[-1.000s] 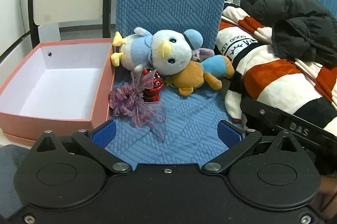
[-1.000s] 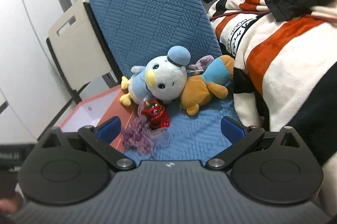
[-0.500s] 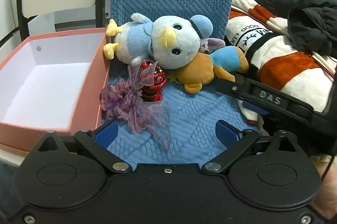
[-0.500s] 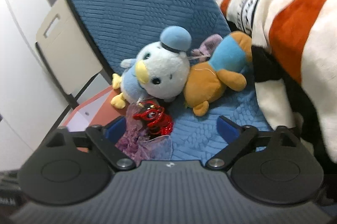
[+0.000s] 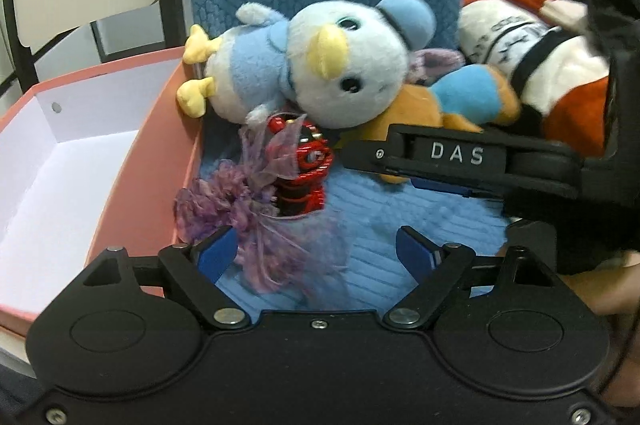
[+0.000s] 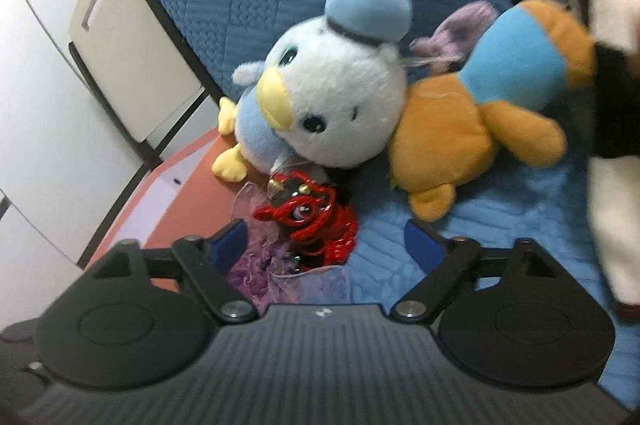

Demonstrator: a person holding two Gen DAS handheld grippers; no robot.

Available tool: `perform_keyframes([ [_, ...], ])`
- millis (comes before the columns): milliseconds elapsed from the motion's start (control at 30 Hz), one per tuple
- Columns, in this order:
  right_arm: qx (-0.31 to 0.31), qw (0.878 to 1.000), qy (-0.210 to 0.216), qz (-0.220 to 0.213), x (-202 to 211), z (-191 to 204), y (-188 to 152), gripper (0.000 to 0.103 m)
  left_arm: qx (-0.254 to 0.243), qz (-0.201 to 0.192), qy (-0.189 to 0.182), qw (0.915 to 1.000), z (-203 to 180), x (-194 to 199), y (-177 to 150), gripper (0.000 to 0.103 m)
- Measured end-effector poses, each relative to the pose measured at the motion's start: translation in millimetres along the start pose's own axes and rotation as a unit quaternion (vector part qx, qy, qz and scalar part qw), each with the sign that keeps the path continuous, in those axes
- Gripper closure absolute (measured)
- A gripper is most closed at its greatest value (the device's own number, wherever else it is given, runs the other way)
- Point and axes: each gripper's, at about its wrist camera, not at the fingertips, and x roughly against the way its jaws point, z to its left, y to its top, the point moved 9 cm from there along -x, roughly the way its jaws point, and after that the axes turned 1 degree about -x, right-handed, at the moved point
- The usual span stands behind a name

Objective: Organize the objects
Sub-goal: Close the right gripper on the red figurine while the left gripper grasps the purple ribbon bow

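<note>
On the blue seat, both grippers are closing in on the toy pile. Left gripper (image 5: 316, 253) has just been narrowing its jaws, the purple flower (image 5: 248, 221) lying loose between them, unpinched. Right gripper (image 6: 332, 245) has also been narrowing, still empty, nearing the red charm (image 6: 312, 221). Duck (image 5: 320, 73) and orange plush (image 6: 476, 129) are lying behind; pink box (image 5: 132, 193) is waiting at left. Risk: charm and flower are tangling, so one pull may drag both.
</note>
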Motion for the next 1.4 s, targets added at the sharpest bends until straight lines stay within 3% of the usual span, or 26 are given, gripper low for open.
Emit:
perform_keyframes([
  [200,0.008,0.999,0.014,0.038,-36,7,3,0.031,-0.019,0.011,0.036,0.9991,10,-30,3,0.022],
  [467,0.022,0.998,0.025,0.057,-71,13,12,0.035,-0.047,0.044,0.077,0.9949,17,-65,-7,0.035],
  [833,-0.005,0.993,0.070,0.090,-93,6,18,0.036,-0.080,0.068,0.100,0.9894,22,-90,-22,0.051],
  [1133,0.016,0.993,0.067,0.095,-94,7,19,0.033,-0.062,0.066,0.120,0.9886,39,-91,-23,0.075],
  [1200,0.014,0.993,0.067,0.097,-91,5,20,0.036,-0.046,0.067,0.113,0.9903,42,-90,-24,0.082],
  [1233,0.014,0.993,0.068,0.094,-87,5,22,0.046,-0.038,0.068,0.108,0.9911,43,-89,-24,0.084],
  [1400,0.030,0.993,0.059,0.094,-70,5,26,0.046,-0.016,0.056,0.103,0.9930,47,-76,-26,0.094],
])
